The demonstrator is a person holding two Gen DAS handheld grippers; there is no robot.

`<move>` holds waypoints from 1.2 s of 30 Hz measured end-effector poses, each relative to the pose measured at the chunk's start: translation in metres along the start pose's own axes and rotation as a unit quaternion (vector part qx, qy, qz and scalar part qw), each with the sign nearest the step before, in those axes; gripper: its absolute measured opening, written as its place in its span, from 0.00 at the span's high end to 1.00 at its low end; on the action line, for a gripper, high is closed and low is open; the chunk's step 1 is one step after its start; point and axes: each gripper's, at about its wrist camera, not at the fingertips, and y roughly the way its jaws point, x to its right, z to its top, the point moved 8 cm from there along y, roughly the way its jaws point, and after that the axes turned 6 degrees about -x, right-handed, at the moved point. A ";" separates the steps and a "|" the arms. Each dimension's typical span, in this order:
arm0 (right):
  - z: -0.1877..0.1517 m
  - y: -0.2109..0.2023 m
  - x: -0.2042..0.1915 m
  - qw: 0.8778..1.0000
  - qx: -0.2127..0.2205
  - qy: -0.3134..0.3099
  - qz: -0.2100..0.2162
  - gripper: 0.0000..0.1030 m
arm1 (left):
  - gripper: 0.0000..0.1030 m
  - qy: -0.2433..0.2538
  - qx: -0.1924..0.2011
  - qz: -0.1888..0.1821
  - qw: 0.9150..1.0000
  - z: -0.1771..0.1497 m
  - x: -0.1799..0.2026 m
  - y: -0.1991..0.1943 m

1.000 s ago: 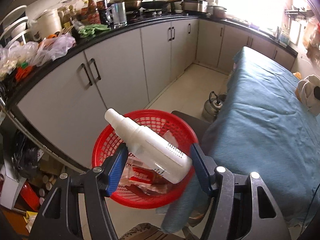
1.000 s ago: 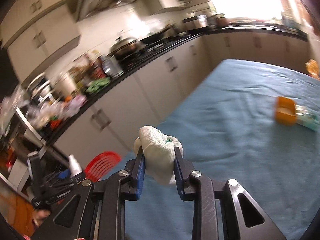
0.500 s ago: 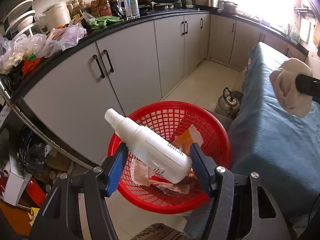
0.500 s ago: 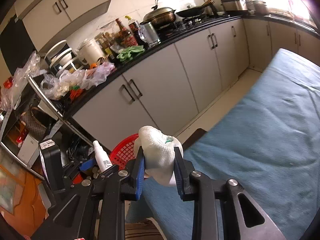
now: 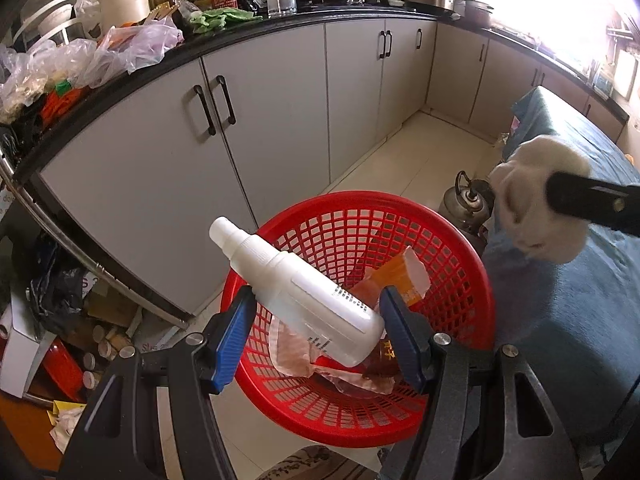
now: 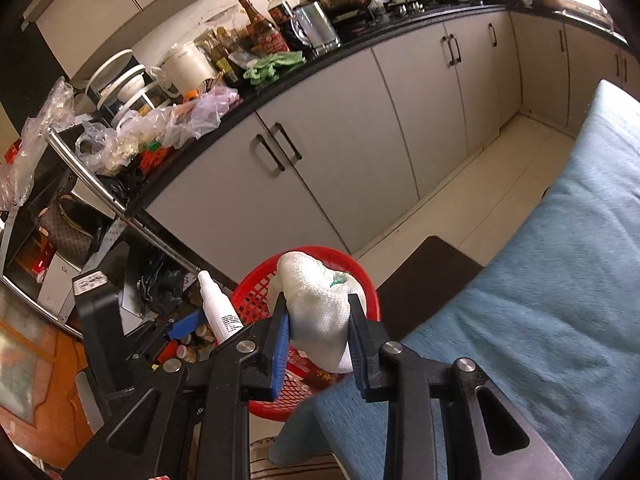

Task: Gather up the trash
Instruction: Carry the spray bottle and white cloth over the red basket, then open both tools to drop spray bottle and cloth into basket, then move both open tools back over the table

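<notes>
Two loads hang over one red basket (image 5: 460, 248). Leftmost, the left gripper (image 5: 316, 316) has its jaws closed on a white spray bottle (image 5: 296, 280), long axis slanting up-left, directly above the wrappers (image 5: 400, 280) already inside. Further right, the right gripper (image 6: 318, 344) has its jaws clamped on a wadded white cloth (image 6: 320, 304), poised near the basket's rim beside the blue-covered worktop (image 6: 560, 280). Hidden below: what carries the basket.
</notes>
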 end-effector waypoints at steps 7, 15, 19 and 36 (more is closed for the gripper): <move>0.003 0.030 -0.002 1.000 -0.024 -0.003 -0.006 0.71 | 0.39 -0.009 -0.005 -0.010 1.000 0.000 -0.004 0.005; 0.007 0.046 -0.002 0.999 -0.033 0.007 0.005 0.56 | 0.39 -0.029 0.004 -0.032 0.999 0.004 -0.011 -0.003; 0.007 0.044 -0.001 0.999 -0.030 0.011 0.005 0.53 | 0.38 -0.027 0.004 -0.034 0.999 0.003 -0.008 -0.005; -0.010 -0.017 0.039 0.999 0.014 0.043 -0.027 0.48 | 0.34 0.011 0.027 0.004 1.000 0.003 0.023 -0.036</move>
